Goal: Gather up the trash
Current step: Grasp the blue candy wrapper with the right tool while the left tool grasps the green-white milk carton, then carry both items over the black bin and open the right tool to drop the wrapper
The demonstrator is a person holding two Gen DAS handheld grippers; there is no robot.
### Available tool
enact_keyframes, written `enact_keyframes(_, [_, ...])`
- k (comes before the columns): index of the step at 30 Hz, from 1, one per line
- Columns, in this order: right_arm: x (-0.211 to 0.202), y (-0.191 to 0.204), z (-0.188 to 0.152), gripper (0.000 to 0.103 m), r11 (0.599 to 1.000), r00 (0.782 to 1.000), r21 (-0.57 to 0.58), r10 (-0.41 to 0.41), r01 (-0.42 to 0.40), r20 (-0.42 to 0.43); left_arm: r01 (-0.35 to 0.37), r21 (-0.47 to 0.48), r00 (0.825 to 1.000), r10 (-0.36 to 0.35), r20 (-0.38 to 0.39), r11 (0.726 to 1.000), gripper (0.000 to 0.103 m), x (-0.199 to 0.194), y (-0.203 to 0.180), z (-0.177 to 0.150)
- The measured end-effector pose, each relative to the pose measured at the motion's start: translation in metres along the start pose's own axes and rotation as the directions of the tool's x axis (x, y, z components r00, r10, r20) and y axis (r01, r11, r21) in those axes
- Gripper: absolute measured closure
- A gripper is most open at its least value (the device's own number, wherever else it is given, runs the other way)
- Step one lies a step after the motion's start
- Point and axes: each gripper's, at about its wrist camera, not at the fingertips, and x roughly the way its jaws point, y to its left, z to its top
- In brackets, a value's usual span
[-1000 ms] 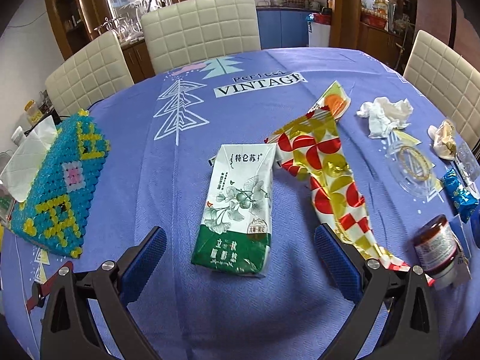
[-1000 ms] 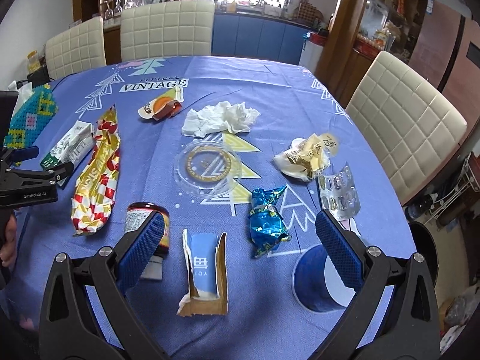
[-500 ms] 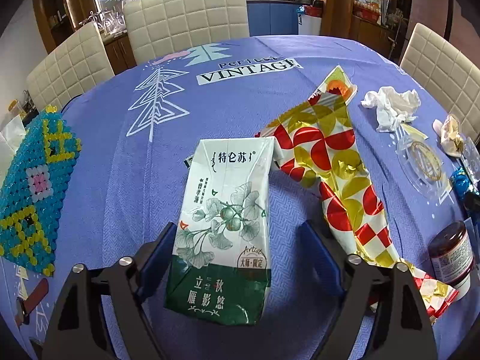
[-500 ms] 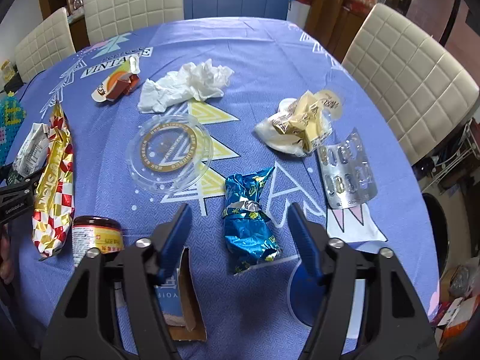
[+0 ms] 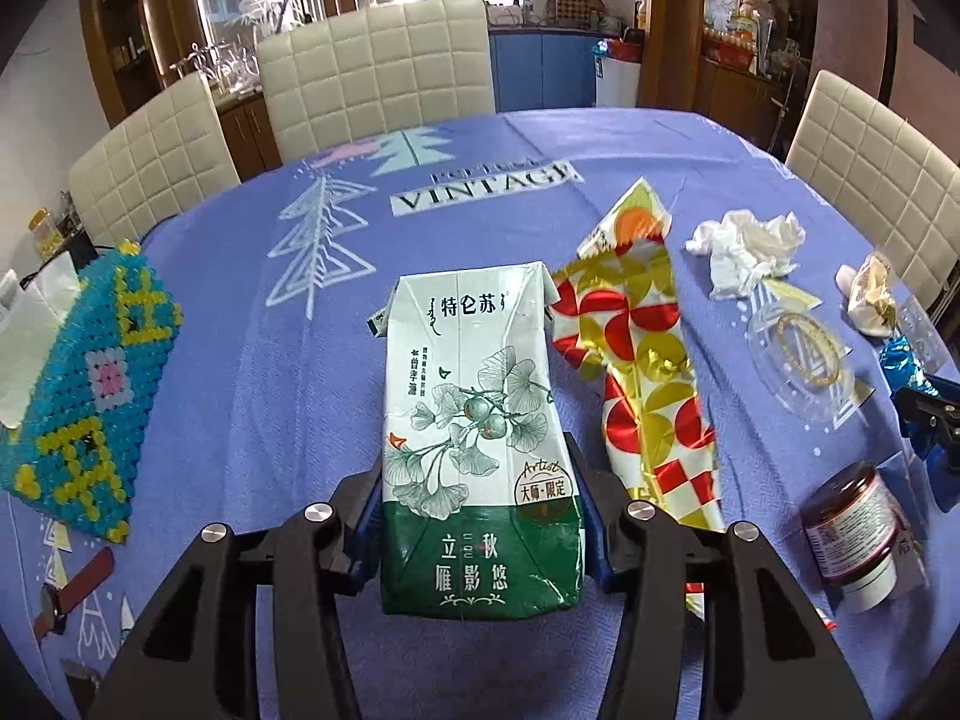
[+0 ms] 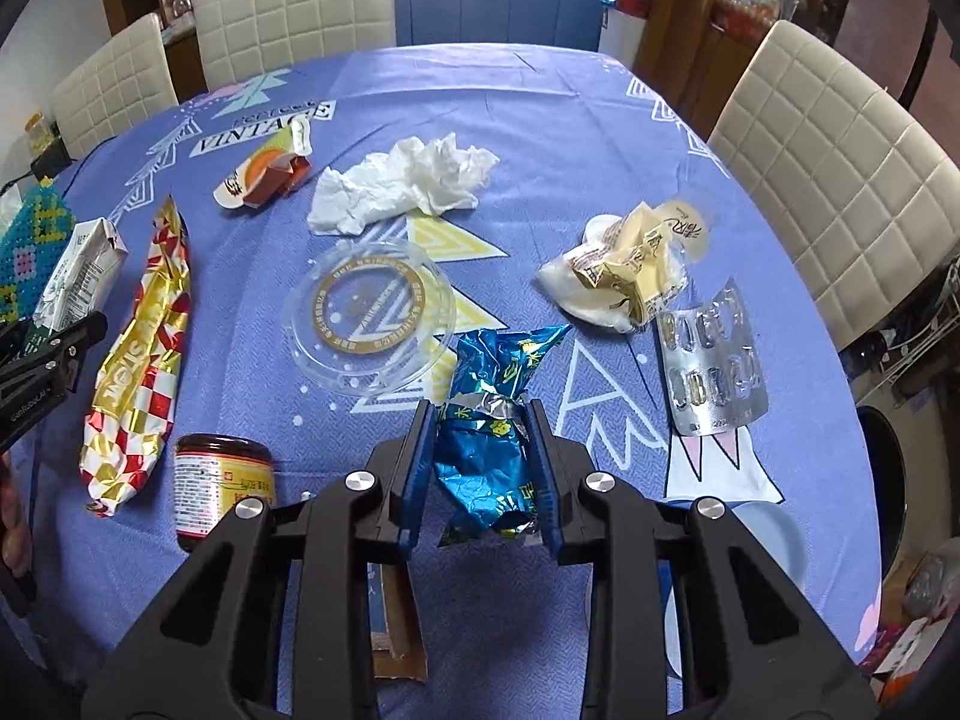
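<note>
Since the earlier frames both pairs of jaws have just been closing: our left gripper now clamps the milk carton mid-tablecloth; our right gripper pinches the blue wrapper toward the near edge.

carton left of long wrapper | tissue behind lid | jar nearest

Bright window backlight, fisheye-warped edges, sharp
</note>
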Motion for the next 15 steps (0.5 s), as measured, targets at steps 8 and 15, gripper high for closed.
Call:
enact_keyframes(8, [-0.022,-0.013,0.001,0.071,1.000,0.998,-0.002,0.009,-0.009,0.055,0.011,0.017,0.998,-0.012,0.054,1.000,0.054,-0.034,-0.024,0.007])
enact_keyframes(15, [-0.034,-0.043,0.004,0.071,0.998,0.997,0.020,0.050,-0.051,0.058,0.065,-0.015,0.997,-0.064,0.032,0.998,0.054,-0.053,-0.067,0.014])
